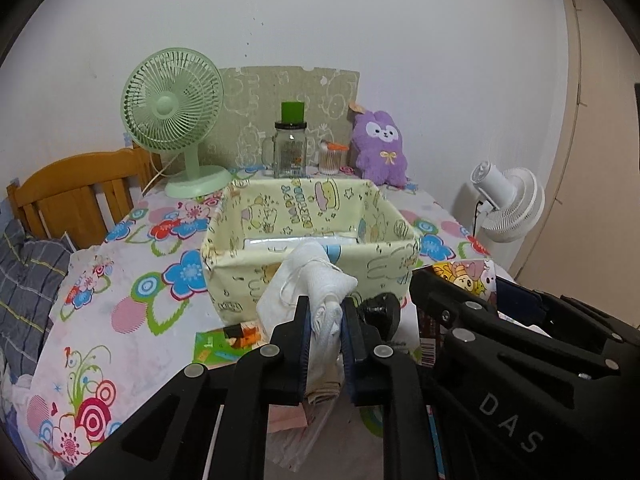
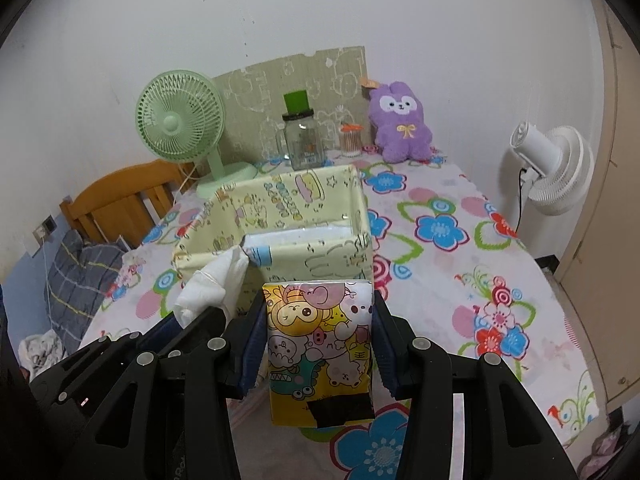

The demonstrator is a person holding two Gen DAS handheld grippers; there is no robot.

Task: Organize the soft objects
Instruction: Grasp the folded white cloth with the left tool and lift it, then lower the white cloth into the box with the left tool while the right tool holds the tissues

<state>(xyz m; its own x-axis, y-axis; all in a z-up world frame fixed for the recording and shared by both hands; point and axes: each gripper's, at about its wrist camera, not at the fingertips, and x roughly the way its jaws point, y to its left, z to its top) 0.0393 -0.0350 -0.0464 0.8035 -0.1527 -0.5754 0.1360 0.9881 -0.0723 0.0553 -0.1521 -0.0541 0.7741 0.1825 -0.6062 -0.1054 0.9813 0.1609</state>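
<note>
the left gripper [image 1: 326, 316] is pinching a crumpled white cloth [image 1: 316, 276], jaws closed tight on its bunched middle so the loose ends are flopping out above. beside it, the right gripper [image 2: 320, 312] is clamping a cartoon-printed tissue pack [image 2: 320, 344] by its two long sides, jaws partly apart around its width. both are hanging above the near edge of the flower-patterned tabletop [image 2: 460, 264], just short of the yellow fabric bin [image 1: 312, 232], probably for dropping in. small items under the left gripper are largely hidden. the bin's floor is half hidden by its near wall. a purple plush [image 2: 402, 122] is sitting at the far edge.
</note>
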